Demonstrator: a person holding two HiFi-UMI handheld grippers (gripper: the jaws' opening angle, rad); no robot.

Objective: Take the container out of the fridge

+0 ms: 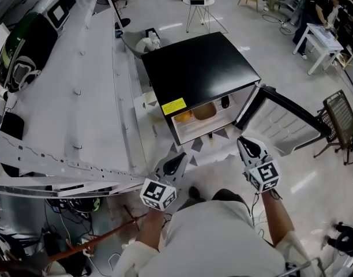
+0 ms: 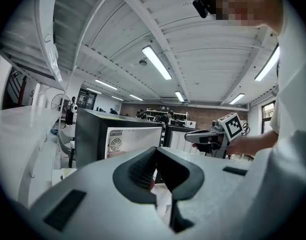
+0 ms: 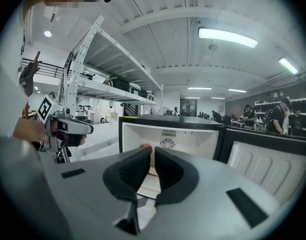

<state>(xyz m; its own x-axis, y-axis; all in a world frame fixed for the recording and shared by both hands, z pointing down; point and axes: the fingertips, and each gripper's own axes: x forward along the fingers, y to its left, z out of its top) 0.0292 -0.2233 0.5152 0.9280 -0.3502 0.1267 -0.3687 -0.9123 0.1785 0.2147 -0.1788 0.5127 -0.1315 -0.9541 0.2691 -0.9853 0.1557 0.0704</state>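
left gripper point(image 2: 156, 152) closed, right gripper point(image 3: 153, 156) barely parted

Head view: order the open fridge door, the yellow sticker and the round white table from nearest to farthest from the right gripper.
From the right gripper:
1. Fridge door, open, just right of it.
2. Yellow sticker, on the fridge top at its front edge, to the left.
3. Round white table, far beyond the fridge.

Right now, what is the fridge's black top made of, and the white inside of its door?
The fridge top looks like painted metal or hard plastic: smooth, black, with a faint sheen. The door lining looks like moulded white plastic: matte, with raised ribs.
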